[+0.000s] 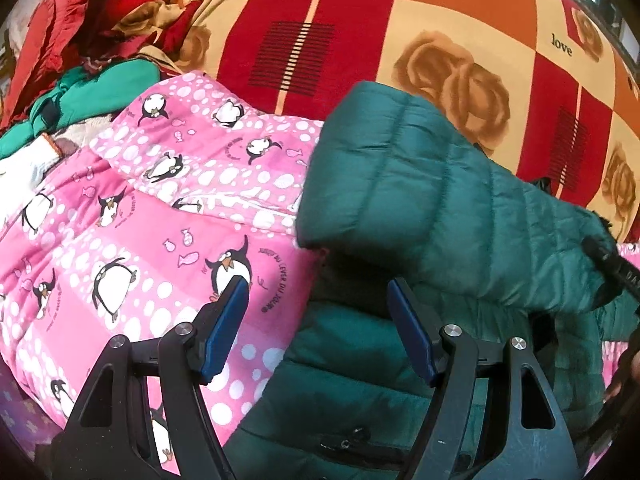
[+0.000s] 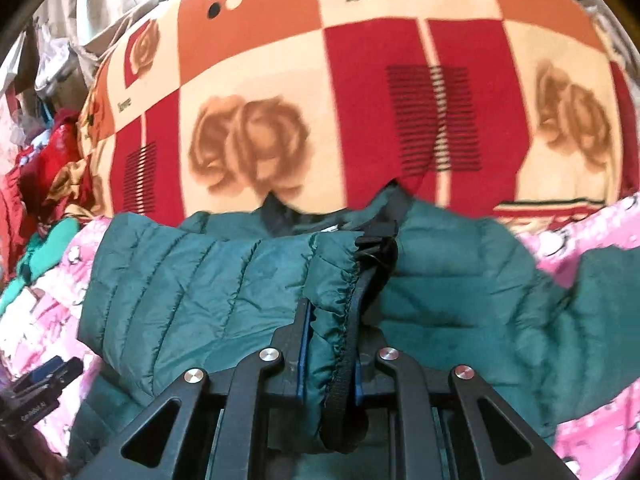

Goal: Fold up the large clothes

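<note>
- A big blanket (image 2: 360,92) with red and cream squares and brown roses covered the bed at the back.
- A pink quilt (image 1: 132,248) with penguins on it lay on top of the blanket, nearer the cameras.
- The green puffy jacket (image 1: 420,200) was the thing to fold. It lay on the pink quilt, with one sleeve bent over the body.
- The jacket looked soft, light and squashy. Its shiny cloth was probably slippery, so it could slide out of a loose pinch. It would flop and not keep its shape.
- A pile of red and green clothes (image 1: 92,80) sat far off to the left.
- The left hand-held gripper (image 1: 320,312) hung over the edge where jacket met quilt. Its blue pads were spread apart and held nothing.
- The right hand-held gripper (image 2: 328,360) was pressed together on the sleeve cuff (image 2: 340,304), pinching the gathered edge with its black trim.
- The cuff was a good place to hold, since the stitched edge was thicker and less slippery. The bottom hem or a shoulder seam would likely suit the left one.
</note>
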